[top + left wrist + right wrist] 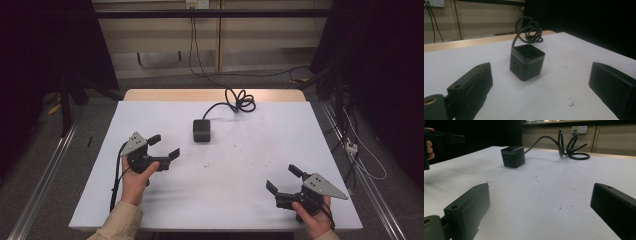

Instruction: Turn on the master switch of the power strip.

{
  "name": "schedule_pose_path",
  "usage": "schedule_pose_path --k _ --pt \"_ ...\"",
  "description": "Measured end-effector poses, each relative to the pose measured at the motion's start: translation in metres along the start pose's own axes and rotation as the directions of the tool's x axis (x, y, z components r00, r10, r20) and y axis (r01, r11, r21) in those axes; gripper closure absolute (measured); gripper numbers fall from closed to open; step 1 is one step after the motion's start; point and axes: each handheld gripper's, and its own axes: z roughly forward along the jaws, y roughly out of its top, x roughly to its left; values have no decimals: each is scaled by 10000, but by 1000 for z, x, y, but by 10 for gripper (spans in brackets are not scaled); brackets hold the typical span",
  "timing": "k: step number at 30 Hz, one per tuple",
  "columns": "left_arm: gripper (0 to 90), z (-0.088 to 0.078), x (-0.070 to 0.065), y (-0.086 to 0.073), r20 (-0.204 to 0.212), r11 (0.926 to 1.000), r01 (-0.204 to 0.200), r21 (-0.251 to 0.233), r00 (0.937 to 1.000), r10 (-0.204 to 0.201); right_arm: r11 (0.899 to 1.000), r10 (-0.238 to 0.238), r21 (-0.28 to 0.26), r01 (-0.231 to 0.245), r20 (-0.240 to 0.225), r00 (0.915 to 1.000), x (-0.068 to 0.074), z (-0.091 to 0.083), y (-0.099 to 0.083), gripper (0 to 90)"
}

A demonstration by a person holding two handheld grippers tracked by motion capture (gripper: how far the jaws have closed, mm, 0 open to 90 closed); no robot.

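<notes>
From above, your left gripper (161,145) sits over the left part of the white table (240,195), held in your left hand (136,177), with its jaws spread wide and nothing between them; they face toward the black cube-shaped power block (202,130), which stands on the table near them, toward the far middle. The block's black cord (239,100) runs back from it and coils in loops near the far edge of the table. Your right gripper (283,179) is at the near right corner, well apart from the block, jaws also wide and empty, in your right hand (312,220). In the left gripper view, the power block (527,62) stands upright on one face straight ahead, centred between your two open jaws but beyond their tips, not touching either, with the coiled cord (529,30) behind it. In the right gripper view, your jaws stand far apart over bare table, the power block (513,156) is well ahead and to the left, its cord (567,145) looping away to the right, and your left hand (429,150) with its gripper shows at the far left edge.
</notes>
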Motion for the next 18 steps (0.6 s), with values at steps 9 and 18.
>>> schedule_pose_path --k 9,18 --pt "51 10 0 3 46 10000 -40 47 10000 40 10000 -9 4 9 -25 10000 0 0 0 21" --pt "59 21 -1 5 128 9999 -66 156 9999 64 10000 -3 2 3 -52 10000 0 0 0 24"
